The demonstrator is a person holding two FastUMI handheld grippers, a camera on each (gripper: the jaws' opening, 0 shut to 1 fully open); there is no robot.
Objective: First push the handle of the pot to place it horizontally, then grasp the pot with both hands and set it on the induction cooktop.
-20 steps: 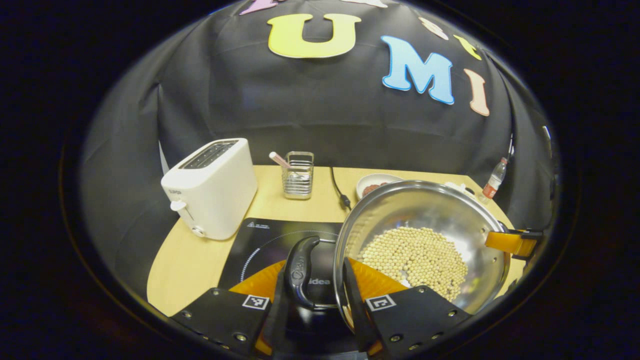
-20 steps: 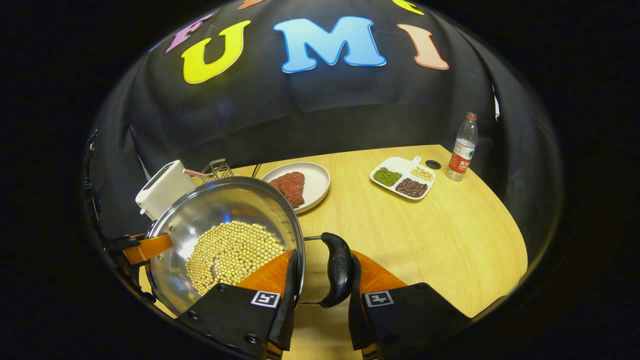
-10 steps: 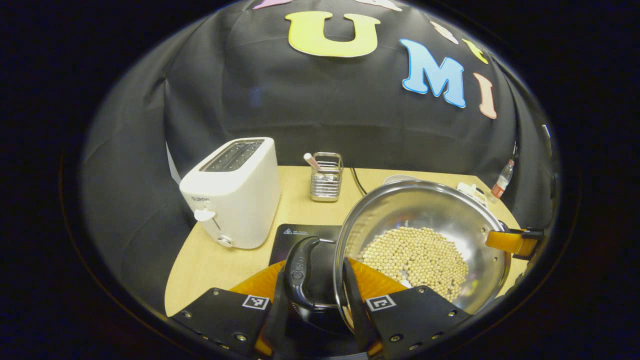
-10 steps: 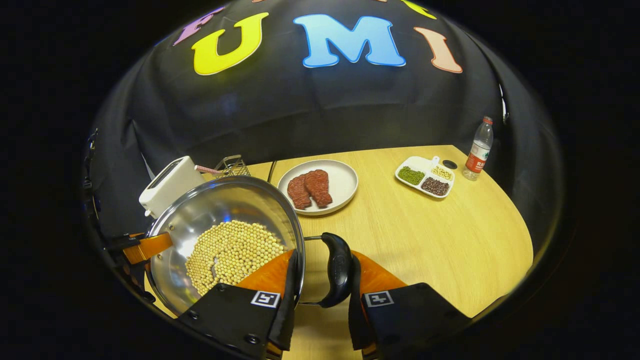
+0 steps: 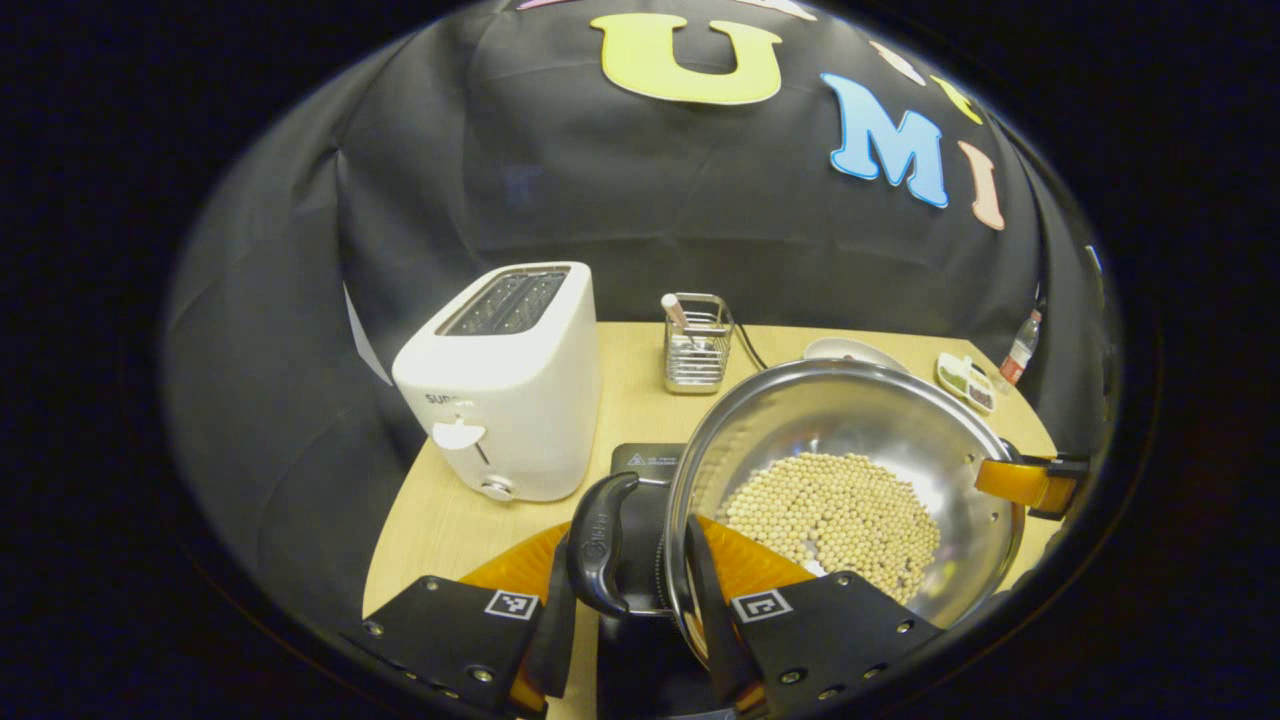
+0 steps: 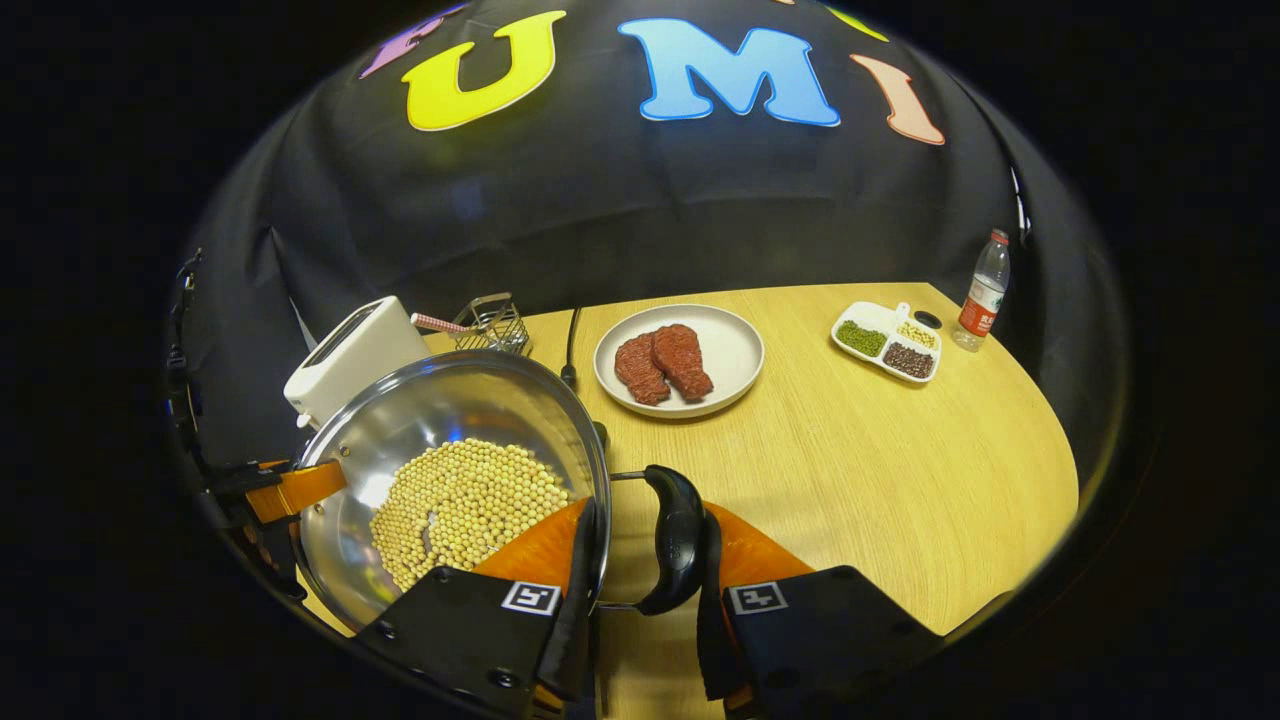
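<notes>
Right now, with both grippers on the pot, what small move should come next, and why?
Probably lower the pot gently. The left gripper and right gripper each clamp a side handle, and the cooktop lies under the pot's near edge, beside the toaster. Keep it level, since beans sit loose inside.

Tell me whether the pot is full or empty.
Partly filled: pale round beans cover the bottom of the pot, with its shiny inner wall bare above them.
</notes>
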